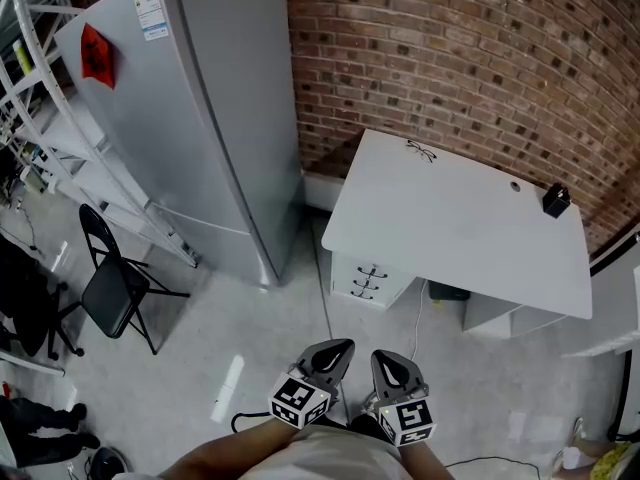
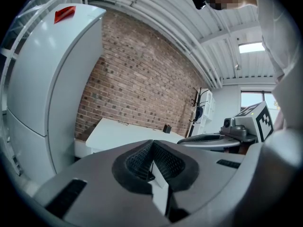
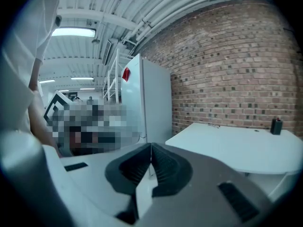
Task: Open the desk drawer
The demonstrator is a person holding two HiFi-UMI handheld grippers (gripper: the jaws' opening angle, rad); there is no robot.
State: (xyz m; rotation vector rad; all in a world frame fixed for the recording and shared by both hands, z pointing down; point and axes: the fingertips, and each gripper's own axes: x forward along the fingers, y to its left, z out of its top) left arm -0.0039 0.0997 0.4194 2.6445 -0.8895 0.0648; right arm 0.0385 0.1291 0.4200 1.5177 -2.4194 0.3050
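A white desk (image 1: 460,223) stands against the brick wall, with a drawer unit (image 1: 368,278) under its left end; its three drawers look closed, each with a small dark handle. My left gripper (image 1: 335,353) and right gripper (image 1: 392,366) hang side by side near the bottom of the head view, well short of the desk, above the floor. Both are shut with nothing between the jaws. The desk (image 2: 128,134) shows ahead in the left gripper view, past the left gripper (image 2: 152,151). The desk (image 3: 241,145) lies right of the right gripper (image 3: 151,156) in the right gripper view.
A tall grey refrigerator (image 1: 190,118) stands left of the desk. A black folding chair (image 1: 115,288) and white shelving (image 1: 50,118) are further left. A small black object (image 1: 556,200) sits on the desk's far right corner. Cables (image 1: 325,298) run along the floor by the drawers.
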